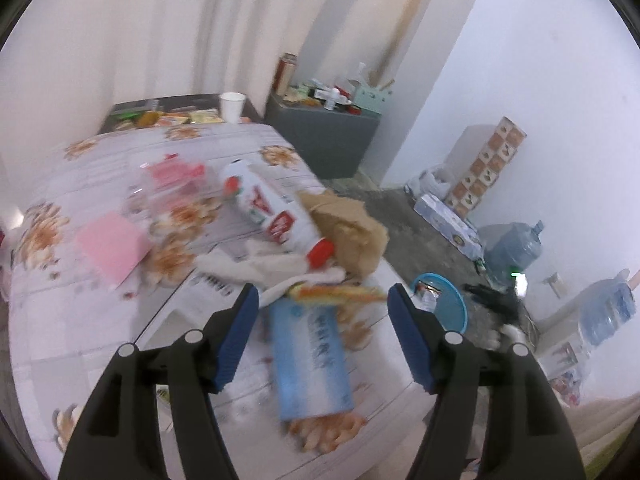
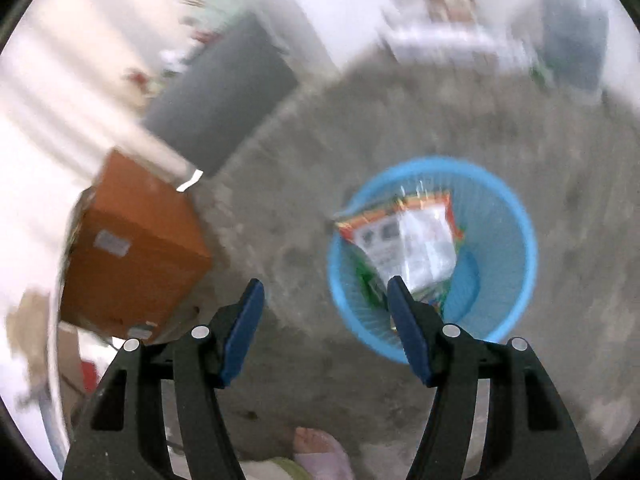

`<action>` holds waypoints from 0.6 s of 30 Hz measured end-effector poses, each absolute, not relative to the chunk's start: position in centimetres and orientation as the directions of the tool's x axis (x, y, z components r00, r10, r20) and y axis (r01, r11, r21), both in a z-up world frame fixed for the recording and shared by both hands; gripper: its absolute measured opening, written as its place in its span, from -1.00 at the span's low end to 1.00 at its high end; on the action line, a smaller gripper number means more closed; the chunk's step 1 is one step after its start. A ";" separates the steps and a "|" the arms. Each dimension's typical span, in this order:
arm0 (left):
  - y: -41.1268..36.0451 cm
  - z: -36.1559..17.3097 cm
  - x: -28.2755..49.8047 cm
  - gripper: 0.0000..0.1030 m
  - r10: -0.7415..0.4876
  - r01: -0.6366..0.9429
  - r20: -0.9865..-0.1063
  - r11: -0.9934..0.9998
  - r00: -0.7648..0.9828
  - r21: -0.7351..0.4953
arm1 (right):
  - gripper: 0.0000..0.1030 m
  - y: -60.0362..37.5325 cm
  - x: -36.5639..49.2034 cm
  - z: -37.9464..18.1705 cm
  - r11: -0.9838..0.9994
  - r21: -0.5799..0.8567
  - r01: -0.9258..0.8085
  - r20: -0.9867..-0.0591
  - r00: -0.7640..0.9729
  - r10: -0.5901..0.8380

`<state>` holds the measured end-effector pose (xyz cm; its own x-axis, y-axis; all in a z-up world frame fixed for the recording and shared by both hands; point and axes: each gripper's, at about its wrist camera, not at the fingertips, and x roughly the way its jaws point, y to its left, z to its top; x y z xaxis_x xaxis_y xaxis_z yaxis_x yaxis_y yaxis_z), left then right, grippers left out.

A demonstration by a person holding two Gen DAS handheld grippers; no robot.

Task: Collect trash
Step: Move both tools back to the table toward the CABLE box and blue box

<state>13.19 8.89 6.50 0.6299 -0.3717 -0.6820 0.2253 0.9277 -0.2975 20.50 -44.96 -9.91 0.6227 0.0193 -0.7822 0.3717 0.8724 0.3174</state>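
Note:
My left gripper (image 1: 322,300) is open above the floral table (image 1: 80,320), its fingers either side of a pale blue packet (image 1: 310,360) and touching nothing. Beyond lie an orange-green wrapper (image 1: 340,292), crumpled white tissue (image 1: 260,266), a white bottle with a red cap (image 1: 276,212), a brown paper bag (image 1: 348,228), a pink sheet (image 1: 110,246) and a pink clear wrapper (image 1: 172,176). My right gripper (image 2: 324,292) is open and empty over the floor, left of the blue bin (image 2: 516,216), which holds a snack wrapper (image 2: 412,236). The bin also shows past the table edge (image 1: 452,304).
An orange cardboard box (image 2: 132,244) stands left of the bin by a grey cabinet (image 1: 324,140). A paper cup (image 1: 232,106) stands at the table's far end. Water jugs (image 1: 512,244), boxes and bags line the right wall. A foot (image 2: 320,448) is below.

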 end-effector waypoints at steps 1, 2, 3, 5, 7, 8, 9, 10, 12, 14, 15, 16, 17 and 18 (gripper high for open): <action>9.6 6.2 12.4 0.27 -0.364 0.215 -0.679 0.931 0.638 -0.296 | 0.21 -43.3 19.0 -7.8 0.899 0.274 0.343 -0.756 0.655 -0.019; 10.3 5.8 11.7 0.27 -0.356 0.205 -0.678 0.933 0.644 -0.295 | 0.39 -42.2 18.0 -6.6 0.914 0.245 0.323 -0.732 0.680 -0.044; 10.7 5.5 11.1 0.27 -0.349 0.196 -0.677 0.935 0.648 -0.295 | 0.54 -40.4 16.6 -4.4 0.932 0.202 0.301 -0.695 0.714 -0.080; 11.7 4.8 10.3 0.27 -0.340 0.179 -0.676 0.938 0.654 -0.299 | 0.87 -37.3 13.9 -1.0 0.949 0.153 0.275 -0.607 0.784 -0.130; 12.7 3.9 9.3 0.27 -0.324 0.159 -0.673 0.942 0.664 -0.296 | 0.87 -35.8 12.6 0.3 0.948 0.167 0.269 -0.563 0.816 -0.132; 13.1 3.7 9.1 0.27 -0.318 0.153 -0.673 0.943 0.668 -0.294 | 0.87 -35.5 12.2 0.6 0.947 0.194 0.257 -0.551 0.827 -0.111; 13.6 3.3 8.7 0.27 -0.310 0.143 -0.669 0.945 0.675 -0.293 | 0.87 -34.6 11.8 1.2 0.945 0.234 0.228 -0.536 0.841 -0.070; 13.9 3.1 8.3 0.28 -0.305 0.136 -0.667 0.946 0.680 -0.293 | 0.87 -33.3 11.4 1.9 0.939 0.292 0.183 -0.519 0.855 -0.006; 14.7 2.4 7.7 0.28 -0.294 0.119 -0.666 0.948 0.685 -0.296 | 0.87 -30.6 11.4 2.5 0.930 0.355 0.093 -0.508 0.854 0.109; 15.5 1.5 7.3 0.32 -0.289 0.104 -0.670 0.948 0.684 -0.302 | 0.87 -26.5 11.9 2.7 0.928 0.372 -0.015 -0.517 0.827 0.221; 15.8 1.2 7.2 0.33 -0.286 0.100 -0.673 0.948 0.682 -0.302 | 0.87 -24.8 12.3 2.6 0.927 0.371 -0.056 -0.528 0.808 0.261; 16.1 0.8 7.0 0.34 -0.282 0.096 -0.676 0.949 0.681 -0.300 | 0.87 -22.4 12.9 2.1 0.925 0.365 -0.103 -0.551 0.777 0.304; 16.5 0.3 7.0 0.35 -0.270 0.086 -0.679 0.953 0.682 -0.292 | 0.87 -19.7 13.6 1.5 0.919 0.362 -0.154 -0.574 0.740 0.350; 16.8 0.0 7.0 0.35 -0.261 0.080 -0.681 0.955 0.684 -0.285 | 0.87 -17.6 14.1 1.0 0.911 0.365 -0.194 -0.587 0.711 0.386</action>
<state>7.01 16.76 0.04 0.6838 -0.2612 -0.6813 0.0803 0.9550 -0.2855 14.12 -17.56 1.00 0.7115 0.3863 -0.5870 -0.1936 0.9108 0.3647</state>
